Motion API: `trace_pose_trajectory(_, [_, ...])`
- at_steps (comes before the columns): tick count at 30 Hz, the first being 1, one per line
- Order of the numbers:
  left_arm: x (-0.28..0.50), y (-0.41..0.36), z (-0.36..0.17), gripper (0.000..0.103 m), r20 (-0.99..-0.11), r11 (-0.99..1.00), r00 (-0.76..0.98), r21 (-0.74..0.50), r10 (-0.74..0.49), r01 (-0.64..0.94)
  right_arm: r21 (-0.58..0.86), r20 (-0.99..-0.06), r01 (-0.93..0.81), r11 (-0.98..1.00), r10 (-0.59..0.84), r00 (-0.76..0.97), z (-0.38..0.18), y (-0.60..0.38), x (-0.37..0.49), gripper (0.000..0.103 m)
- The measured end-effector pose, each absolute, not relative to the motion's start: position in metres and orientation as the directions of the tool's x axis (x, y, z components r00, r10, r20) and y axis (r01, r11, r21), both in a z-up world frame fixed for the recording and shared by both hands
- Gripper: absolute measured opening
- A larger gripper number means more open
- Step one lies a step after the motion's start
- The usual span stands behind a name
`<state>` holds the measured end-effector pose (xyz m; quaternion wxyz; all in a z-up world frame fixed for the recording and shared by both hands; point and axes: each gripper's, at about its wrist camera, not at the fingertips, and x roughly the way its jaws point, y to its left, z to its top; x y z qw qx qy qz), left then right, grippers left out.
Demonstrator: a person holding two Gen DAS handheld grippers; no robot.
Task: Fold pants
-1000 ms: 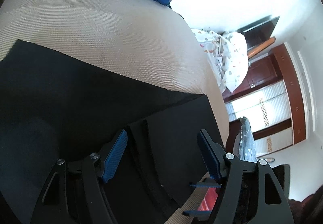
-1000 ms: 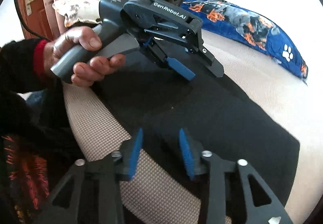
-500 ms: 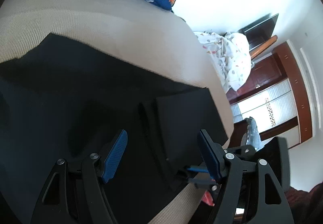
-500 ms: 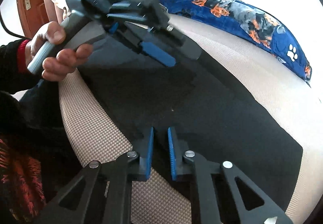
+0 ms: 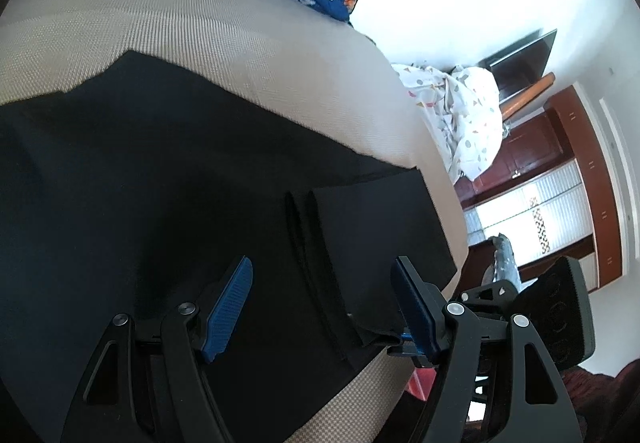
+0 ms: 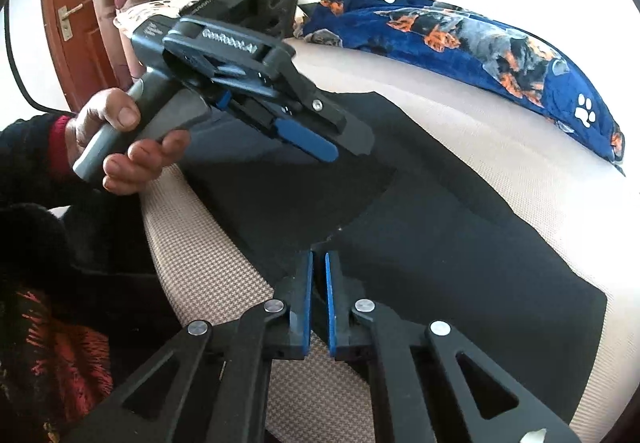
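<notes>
On the beige bed (image 6: 500,147) black pants (image 6: 440,243) lie spread flat. Right gripper (image 6: 316,283) has just closed, pinching the pants' near edge. Left gripper (image 5: 322,307) hangs open over the fabric, holding nothing. Blue pillow (image 6: 480,47) lies beyond; a hand (image 6: 120,139) grips the left tool.

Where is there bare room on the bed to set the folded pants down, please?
Free: the beige mattress strip between the black pants and the blue blanket. Also the near edge beside the right gripper. Crowded: the pants' end under the left gripper.
</notes>
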<state>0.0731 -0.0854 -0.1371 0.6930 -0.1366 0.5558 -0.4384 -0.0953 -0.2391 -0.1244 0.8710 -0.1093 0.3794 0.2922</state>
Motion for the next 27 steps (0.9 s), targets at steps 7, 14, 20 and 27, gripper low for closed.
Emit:
trace_pose_trajectory(7, [0.07, -0.089, -0.139, 0.071, -0.659, 0.58, 0.001, -0.662, -0.752, 0.475, 0.03, -0.722, -0.604, 0.796, 0.435, 0.537, -0.131, -0.236, -0.098, 0.005])
trace_pose_trajectory(14, [0.069, -0.088, -0.139, 0.071, -0.655, 0.578, 0.004, -0.664, -0.756, 0.475, 0.035, -0.736, -0.648, 0.761, 0.458, 0.499, -0.137, -0.229, -0.098, 0.019])
trace_pose_trajectory(20, [0.063, -0.075, -0.121, 0.071, -0.652, 0.602, 0.092, -0.625, -0.752, 0.497, 0.069, -0.736, -0.649, 0.758, 0.477, 0.48, -0.128, -0.23, -0.095, 0.03])
trace_pose_trajectory(27, [0.048, -0.014, -0.086, 0.073, -0.642, 0.701, 0.311, -0.54, -0.701, 0.466, 0.257, -0.647, -0.632, 0.731, 0.616, 0.45, -0.096, -0.231, -0.082, 0.031])
